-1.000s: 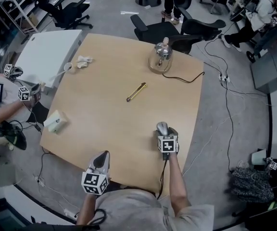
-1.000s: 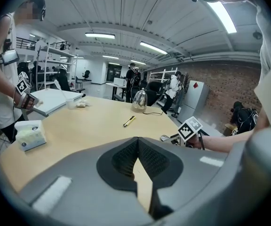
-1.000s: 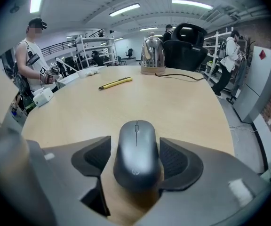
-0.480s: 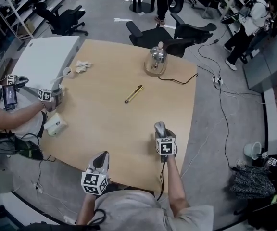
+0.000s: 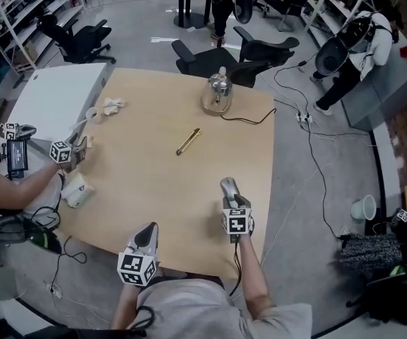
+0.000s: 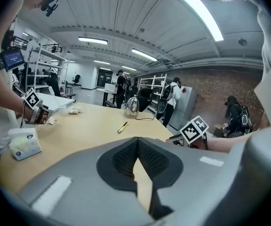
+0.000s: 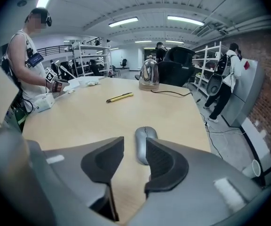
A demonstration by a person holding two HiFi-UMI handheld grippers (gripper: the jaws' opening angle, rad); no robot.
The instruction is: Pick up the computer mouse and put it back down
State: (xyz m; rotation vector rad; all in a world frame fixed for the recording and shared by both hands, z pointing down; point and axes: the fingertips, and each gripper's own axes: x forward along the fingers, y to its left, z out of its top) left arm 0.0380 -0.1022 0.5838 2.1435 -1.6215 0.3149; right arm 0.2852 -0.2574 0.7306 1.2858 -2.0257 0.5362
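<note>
The silver computer mouse [image 5: 228, 186] [image 7: 143, 144] lies on the light wooden table [image 5: 154, 182], near its right edge. My right gripper [image 5: 232, 200] [image 7: 134, 144] hovers just behind and above it. Its jaws have just been closing, with a gap left and nothing pressed between the pads; the mouse shows beyond the tips, beside the right pad [image 7: 161, 161]. My left gripper [image 5: 149, 233] [image 6: 137, 150] rests over the near table edge, shut, with its pads meeting and nothing in them.
A yellow pen-like tool [image 5: 188, 141] lies mid-table, with a metal kettle [image 5: 217, 90] and its cord at the far side. At the left edge are a tissue box [image 5: 76, 191] and another person's gripper [image 5: 63, 152]. Office chairs [image 5: 203, 54] stand behind.
My right gripper has drawn back and up from the mouse, which stays on the table. The other person's hand with its gripper has come in over the table's left edge.
</note>
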